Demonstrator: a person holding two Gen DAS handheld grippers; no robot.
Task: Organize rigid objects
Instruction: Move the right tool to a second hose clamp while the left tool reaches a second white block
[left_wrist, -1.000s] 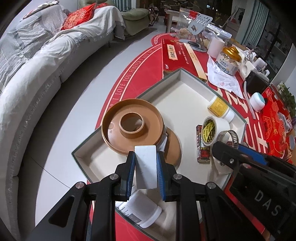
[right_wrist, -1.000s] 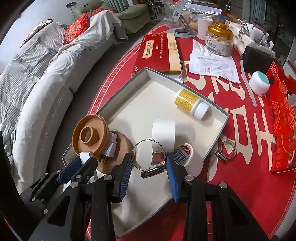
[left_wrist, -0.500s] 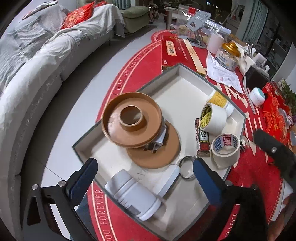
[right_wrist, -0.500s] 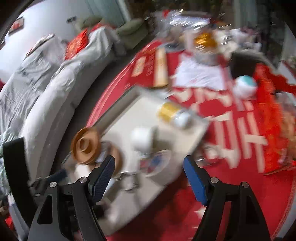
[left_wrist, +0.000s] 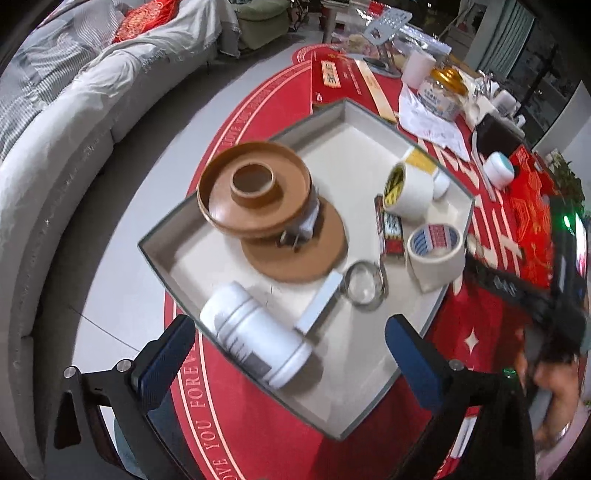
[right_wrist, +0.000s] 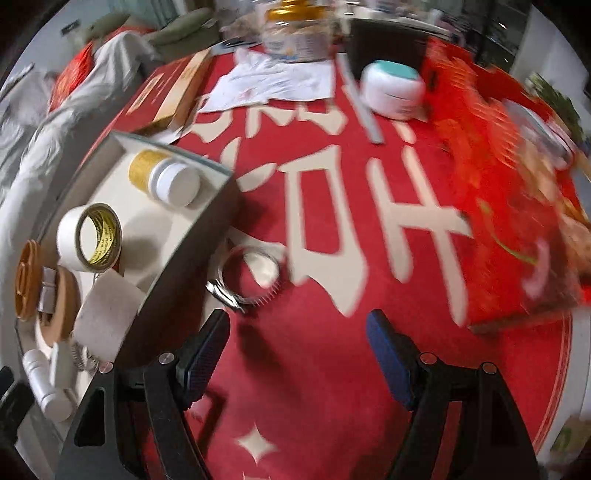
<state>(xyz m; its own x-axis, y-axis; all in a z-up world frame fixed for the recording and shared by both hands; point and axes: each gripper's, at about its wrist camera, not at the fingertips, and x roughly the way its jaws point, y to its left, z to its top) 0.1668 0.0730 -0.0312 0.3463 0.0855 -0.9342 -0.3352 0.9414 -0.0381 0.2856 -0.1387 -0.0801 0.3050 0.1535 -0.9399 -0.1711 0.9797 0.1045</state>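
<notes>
A grey-rimmed tray (left_wrist: 380, 114) holds a brown spool (left_wrist: 255, 192), a white bottle (left_wrist: 255, 339), a flat white block (left_wrist: 319, 302), a metal hose clamp (left_wrist: 364, 282), two tape rolls (left_wrist: 434, 254) and a yellow-labelled bottle (left_wrist: 421, 162). My left gripper (left_wrist: 291, 358) is open and empty above the tray's near corner. My right gripper (right_wrist: 297, 354) is open and empty over the red cloth, just behind a second hose clamp (right_wrist: 247, 277) lying outside the tray's rim (right_wrist: 192, 236). The yellow tape roll (right_wrist: 90, 236) and yellow bottle (right_wrist: 162, 177) show in the right wrist view.
On the red tablecloth (right_wrist: 332, 387) beyond the tray lie a white and teal jar (right_wrist: 393, 88), a ruler (right_wrist: 364, 107), white paper (right_wrist: 273, 85), a red box (left_wrist: 332, 81), a gold-lidded jar (left_wrist: 441, 92) and red packets (right_wrist: 509, 206). A grey sofa (left_wrist: 55, 129) stands left.
My left gripper let go of the white block into the tray and opened. My right gripper released a hose clamp into the tray, opened, and swung right over the cloth toward the second clamp.
</notes>
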